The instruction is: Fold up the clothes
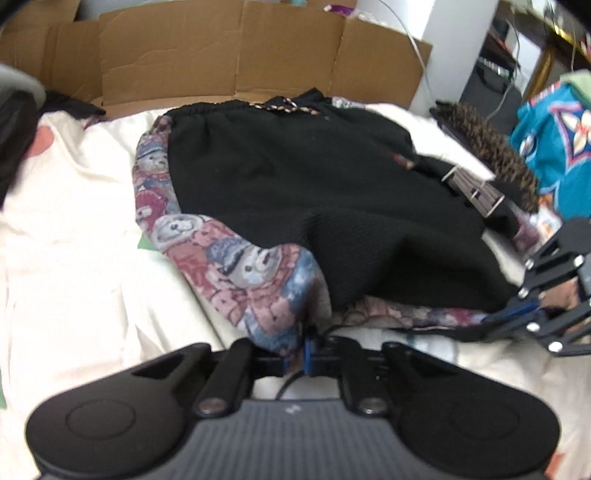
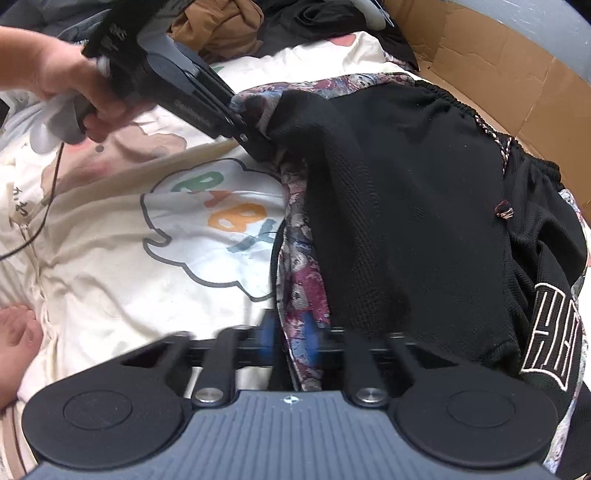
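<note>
Gripping the near hem of a pair of shorts, both grippers stand clamped on cloth at the start of a fold. The garment, black mesh with a teddy-bear print lining and a drawstring waistband, lies spread on a cream printed bed cover, its waistband toward the flattened cardboard box at the far edge. In the left wrist view, the left gripper has its jaws drawn together on a bunched corner of the print fabric; the right gripper appears at the right margin of that view, its linkage against the hem. In the right wrist view, the right gripper pinches a strip of the print lining between closed jaws, though motion blur softens the tips, while the person's hand brings the left gripper's nose into the opposite corner. A heap of other clothes lies beyond, well apart from the work. Judged from this layout, the step in hand is securing the two hem corners; the next move calls for lifting both together and carrying them evenly toward the waistband, keeping the hem taut so that the lining does not slip out of either pinch.
</note>
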`<act>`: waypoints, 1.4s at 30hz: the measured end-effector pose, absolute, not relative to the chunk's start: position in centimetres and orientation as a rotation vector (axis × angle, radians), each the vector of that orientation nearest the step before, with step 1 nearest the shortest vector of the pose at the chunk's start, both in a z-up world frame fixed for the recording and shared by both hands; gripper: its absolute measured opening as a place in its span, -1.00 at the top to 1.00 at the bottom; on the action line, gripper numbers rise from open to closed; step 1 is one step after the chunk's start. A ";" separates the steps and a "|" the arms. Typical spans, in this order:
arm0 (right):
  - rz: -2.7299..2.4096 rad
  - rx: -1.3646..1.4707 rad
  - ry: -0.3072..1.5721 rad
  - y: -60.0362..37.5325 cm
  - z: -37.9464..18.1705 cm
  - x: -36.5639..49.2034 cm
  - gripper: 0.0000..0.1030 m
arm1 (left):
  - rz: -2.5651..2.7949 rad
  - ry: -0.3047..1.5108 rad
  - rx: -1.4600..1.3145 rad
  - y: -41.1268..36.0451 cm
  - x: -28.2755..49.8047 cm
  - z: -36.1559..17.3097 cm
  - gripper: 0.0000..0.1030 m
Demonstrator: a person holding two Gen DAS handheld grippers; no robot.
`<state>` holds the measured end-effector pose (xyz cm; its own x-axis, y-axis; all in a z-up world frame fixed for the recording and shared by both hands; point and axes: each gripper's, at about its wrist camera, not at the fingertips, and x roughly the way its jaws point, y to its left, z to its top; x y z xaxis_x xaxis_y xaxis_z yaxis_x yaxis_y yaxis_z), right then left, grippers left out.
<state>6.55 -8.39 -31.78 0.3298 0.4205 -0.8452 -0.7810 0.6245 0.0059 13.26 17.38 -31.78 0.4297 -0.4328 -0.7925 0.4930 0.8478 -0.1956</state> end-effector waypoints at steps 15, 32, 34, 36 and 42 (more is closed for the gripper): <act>0.913 -0.331 0.920 -12.0 -27.5 4.8 0.97 | -0.663 1.013 -0.427 22.2 13.1 -27.6 0.87; 0.957 -0.324 1.019 -14.3 -28.5 3.3 0.96 | -0.507 1.149 -0.317 21.7 13.0 -31.6 0.49; 0.949 -0.327 1.032 -14.2 -28.9 3.2 0.94 | -0.490 1.158 -0.311 22.4 12.0 -32.0 0.17; 0.939 -0.314 1.047 -14.4 -29.2 3.2 0.93 | -0.483 1.166 -0.312 23.1 10.9 -32.3 0.07; 0.859 -0.212 1.099 -16.3 -29.6 3.8 0.92 | -0.493 1.193 -0.352 24.5 8.4 -33.0 0.07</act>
<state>3.81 -16.33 -29.57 0.1784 0.5022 -0.8462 -0.6994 0.6696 0.2499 8.42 24.50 -33.03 0.2842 -0.5391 -0.7928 0.1784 0.8422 -0.5088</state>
